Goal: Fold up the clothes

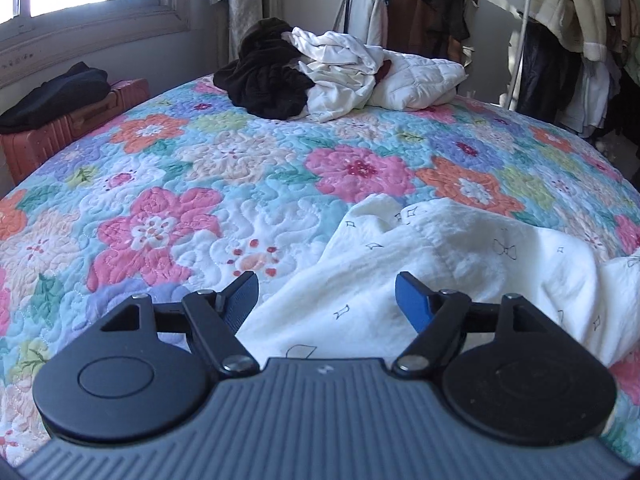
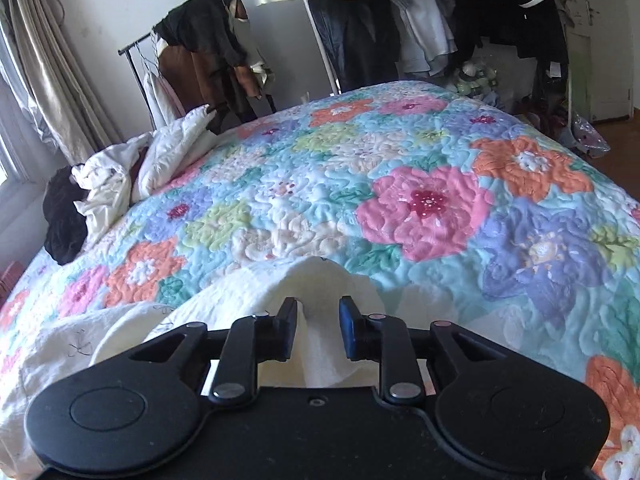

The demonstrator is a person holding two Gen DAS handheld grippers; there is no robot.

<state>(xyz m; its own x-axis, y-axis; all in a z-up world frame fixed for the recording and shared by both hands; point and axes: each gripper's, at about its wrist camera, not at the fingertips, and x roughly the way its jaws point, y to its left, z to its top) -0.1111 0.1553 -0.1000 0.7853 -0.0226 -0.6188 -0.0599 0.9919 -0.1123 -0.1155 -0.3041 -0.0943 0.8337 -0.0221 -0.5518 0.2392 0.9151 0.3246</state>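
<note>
A white garment with small dark prints (image 1: 440, 264) lies rumpled on the floral quilt (image 1: 240, 184). My left gripper (image 1: 326, 296) is open, low over the garment's left edge, with nothing between its blue pads. In the right wrist view the same white garment (image 2: 248, 292) lies on the quilt (image 2: 400, 184). My right gripper (image 2: 318, 324) has its jaws partly closed around a raised fold of the white fabric (image 2: 324, 280); the pads stand a little apart from the cloth.
A pile of black and white clothes (image 1: 312, 76) and a white padded item (image 1: 420, 80) lie at the bed's far side. An orange suitcase (image 1: 60, 128) stands left of the bed. Clothes racks (image 2: 360, 20) stand behind the bed.
</note>
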